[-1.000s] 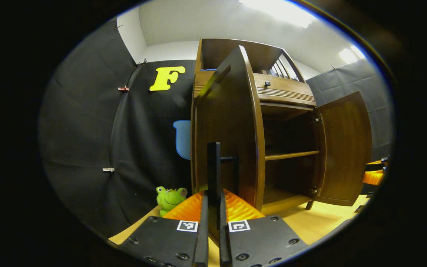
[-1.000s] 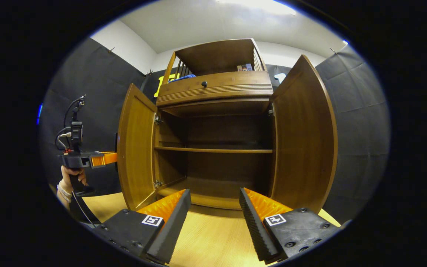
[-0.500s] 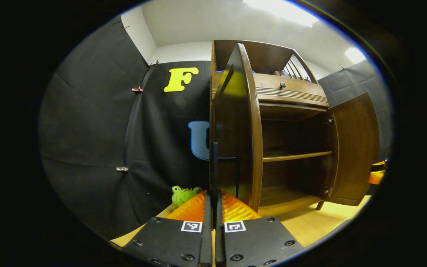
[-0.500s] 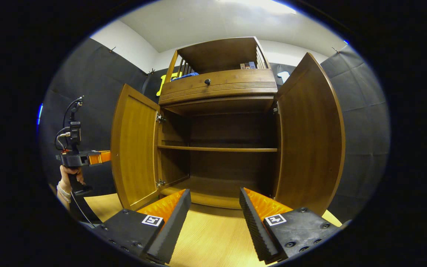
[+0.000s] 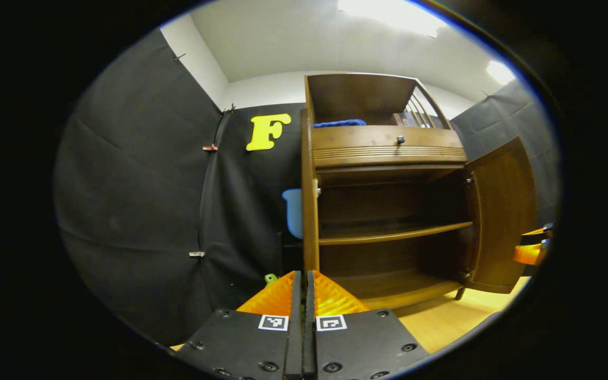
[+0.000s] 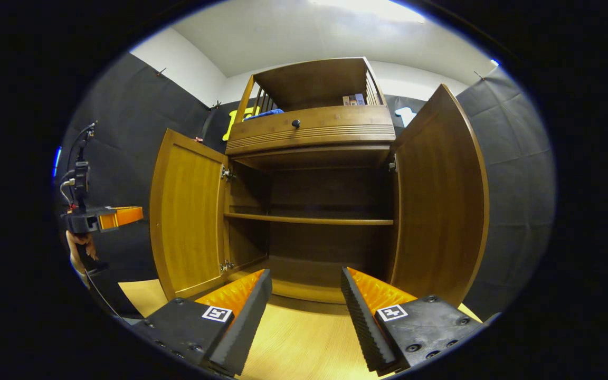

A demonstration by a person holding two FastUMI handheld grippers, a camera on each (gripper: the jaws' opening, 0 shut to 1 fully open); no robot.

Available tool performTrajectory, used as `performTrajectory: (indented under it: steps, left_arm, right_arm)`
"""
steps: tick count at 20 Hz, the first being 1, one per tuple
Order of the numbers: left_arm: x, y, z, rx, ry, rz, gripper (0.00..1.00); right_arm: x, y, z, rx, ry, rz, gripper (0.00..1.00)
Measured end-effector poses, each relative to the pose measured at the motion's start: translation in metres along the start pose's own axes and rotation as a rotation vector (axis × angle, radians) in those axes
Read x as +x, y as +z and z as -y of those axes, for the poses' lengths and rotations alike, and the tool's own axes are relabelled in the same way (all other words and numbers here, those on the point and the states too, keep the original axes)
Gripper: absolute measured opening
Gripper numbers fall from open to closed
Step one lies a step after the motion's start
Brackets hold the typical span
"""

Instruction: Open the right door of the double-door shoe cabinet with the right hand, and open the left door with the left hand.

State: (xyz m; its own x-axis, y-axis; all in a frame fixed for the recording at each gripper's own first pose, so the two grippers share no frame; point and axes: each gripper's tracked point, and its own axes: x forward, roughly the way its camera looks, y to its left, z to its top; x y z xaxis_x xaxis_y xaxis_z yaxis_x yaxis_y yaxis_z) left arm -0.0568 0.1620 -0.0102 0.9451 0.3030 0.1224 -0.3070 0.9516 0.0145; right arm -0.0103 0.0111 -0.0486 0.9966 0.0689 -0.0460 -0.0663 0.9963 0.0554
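Now we see both doors of the shoe cabinet [image 6: 309,211] swung wide: our left hand-held gripper [image 5: 303,316], pressed together, has let the left door [image 6: 188,216] go; the right hand-held gripper [image 6: 304,311] hangs apart before the right door [image 6: 438,200].

L gripper [image 5: 302,295] fingers pressed together, empty; shoe cabinet [image 5: 388,158] ahead, right door [image 5: 504,211] open.

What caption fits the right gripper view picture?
Shoe cabinet with left door and right door wide open, right gripper open before it.
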Motion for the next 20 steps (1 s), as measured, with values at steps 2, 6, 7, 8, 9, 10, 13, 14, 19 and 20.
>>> performTrajectory:
  steps: [2, 6, 7, 8, 9, 10, 13, 14, 19, 20]
  left_arm:
    - [-0.004, 0.006, 0.037, -0.029, -0.099, -0.009, 0.05]
    - [0.002, 0.014, 0.082, 0.002, -0.211, -0.003, 0.19]
    - [0.004, 0.012, 0.092, 0.009, -0.233, -0.009, 0.33]
    - [0.005, 0.009, 0.1, 0.004, -0.248, -0.017, 0.46]
    - [0.006, 0.008, 0.106, -0.01, -0.261, -0.03, 0.6]
    - [0.008, 0.006, 0.112, -0.025, -0.27, -0.041, 0.73]
    - [0.012, 0.009, 0.119, -0.048, -0.273, -0.044, 1.0]
    - [0.013, 0.01, 0.12, -0.048, -0.271, -0.039, 1.0]
    - [0.012, 0.015, 0.132, -0.063, -0.295, -0.023, 1.0]
    - [0.012, 0.014, 0.133, -0.062, -0.297, -0.027, 1.0]
  right_arm:
    - [-0.002, 0.014, -0.009, -0.006, 0.011, 0.018, 0.84]
    - [-0.004, 0.043, -0.012, -0.011, -0.018, 0.028, 0.85]
    - [-0.007, 0.048, -0.012, 0.002, -0.024, 0.034, 0.84]
    - [-0.006, 0.054, -0.011, 0.014, -0.031, 0.037, 0.84]
    - [-0.006, 0.056, -0.009, 0.022, -0.037, 0.037, 0.85]
    - [-0.008, 0.057, -0.007, 0.03, -0.044, 0.038, 0.85]
    - [-0.011, 0.065, 0.004, 0.039, -0.073, 0.054, 0.85]
    - [-0.013, 0.065, 0.008, 0.04, -0.085, 0.06, 0.84]
    - [-0.016, 0.069, 0.016, 0.055, -0.097, 0.067, 0.85]
    - [-0.017, 0.07, 0.016, 0.055, -0.097, 0.068, 0.85]
